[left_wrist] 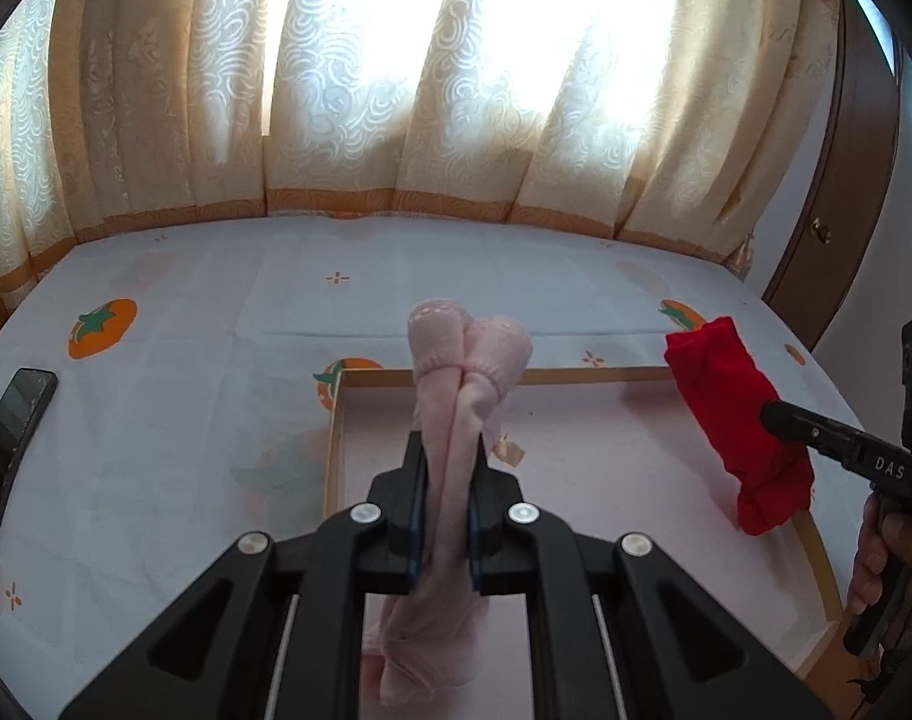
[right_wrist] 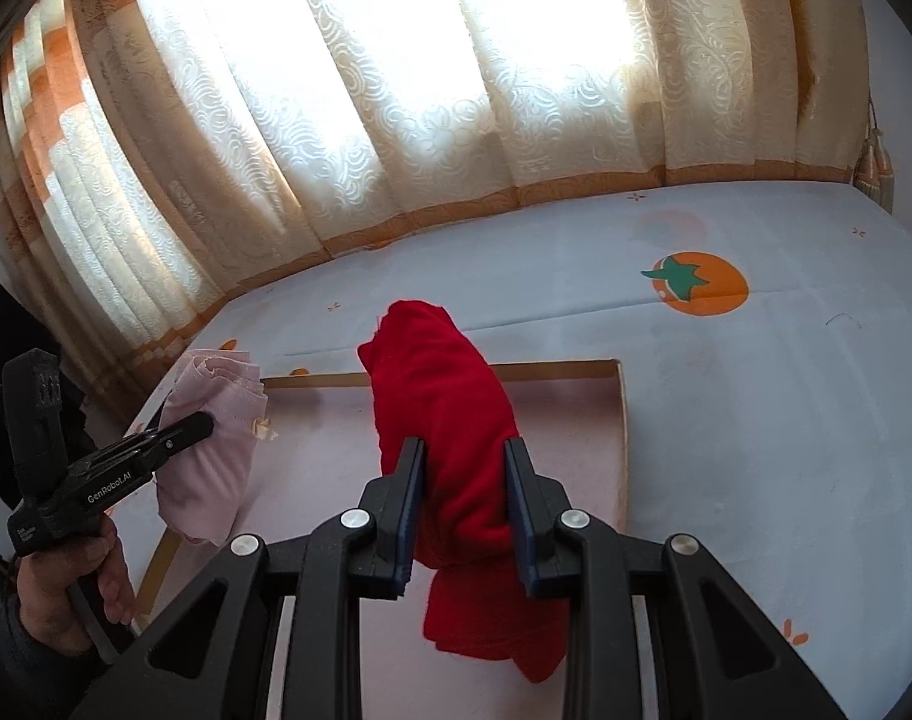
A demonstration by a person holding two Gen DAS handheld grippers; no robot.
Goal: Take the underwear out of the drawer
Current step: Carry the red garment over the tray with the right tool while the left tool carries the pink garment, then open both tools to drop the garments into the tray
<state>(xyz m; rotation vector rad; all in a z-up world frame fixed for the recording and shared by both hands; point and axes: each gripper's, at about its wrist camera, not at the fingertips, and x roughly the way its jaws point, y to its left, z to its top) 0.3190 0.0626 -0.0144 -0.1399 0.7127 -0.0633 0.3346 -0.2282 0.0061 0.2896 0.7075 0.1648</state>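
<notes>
Spreading across both views, the bed (left_wrist: 186, 312) wears a pale sheet printed with orange fruit, with backlit curtains (left_wrist: 396, 90) hanging behind it. On the sheet sits the drawer (left_wrist: 333, 420), a shallow tray with a tan rim and a pinkish floor; nothing but a small crumpled scrap shows inside it, so its contents look to be already lifted out. A dark phone (left_wrist: 12, 438) lies on the sheet well to the left, apart from the drawer.

Both garments hang in the air over the drawer, probably so they clear its rim before being carried off. The right gripper (right_wrist: 465, 492) is clenched on the red underwear (right_wrist: 444, 396), a thick, fuzzy rolled bundle that bulges above the pads and droops below them; being bulky, it keeps the jaws somewhat apart. The left gripper (left_wrist: 447, 498) is clamped tight on the pink underwear (left_wrist: 465, 354), a thin, pale folded piece with stitched hems at its top, standing up between the pads and trailing beneath. Each bundle is pinched near its middle, which seems to stop it from unrolling.
</notes>
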